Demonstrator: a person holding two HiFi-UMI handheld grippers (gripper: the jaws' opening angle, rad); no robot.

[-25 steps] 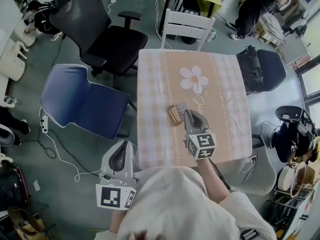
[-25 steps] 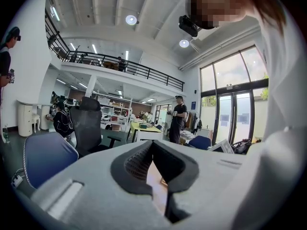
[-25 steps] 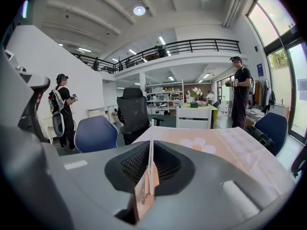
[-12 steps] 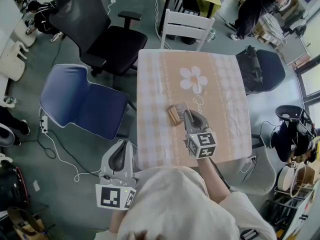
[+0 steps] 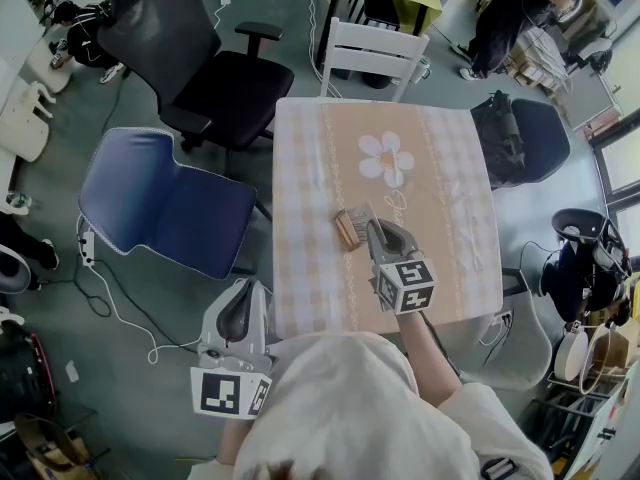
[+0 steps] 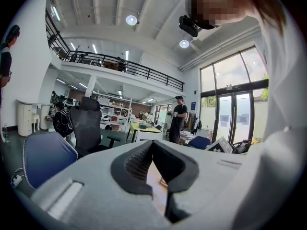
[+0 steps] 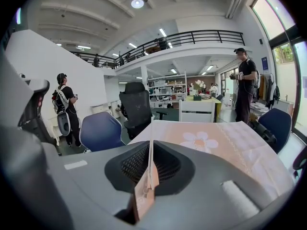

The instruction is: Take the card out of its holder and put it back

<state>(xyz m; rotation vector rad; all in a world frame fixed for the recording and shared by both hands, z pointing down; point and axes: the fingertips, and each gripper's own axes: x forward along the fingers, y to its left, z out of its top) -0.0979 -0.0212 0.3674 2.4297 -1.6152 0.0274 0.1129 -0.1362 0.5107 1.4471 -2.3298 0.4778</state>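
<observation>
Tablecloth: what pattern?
Peach-and-white check tablecloth with a white flower; clearest in head view.

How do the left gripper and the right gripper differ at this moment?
The right gripper is shut on the card, held edge-on between its jaws; the left gripper has its jaws together on nothing. The right gripper reaches over the table beside the brown holder; the left gripper hangs outside the table, off its near corner. Both carry marker cubes.

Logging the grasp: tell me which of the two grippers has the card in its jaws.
The right gripper: the card stands edge-on, pinched between its jaws. The left gripper has its jaws together on nothing.
</observation>
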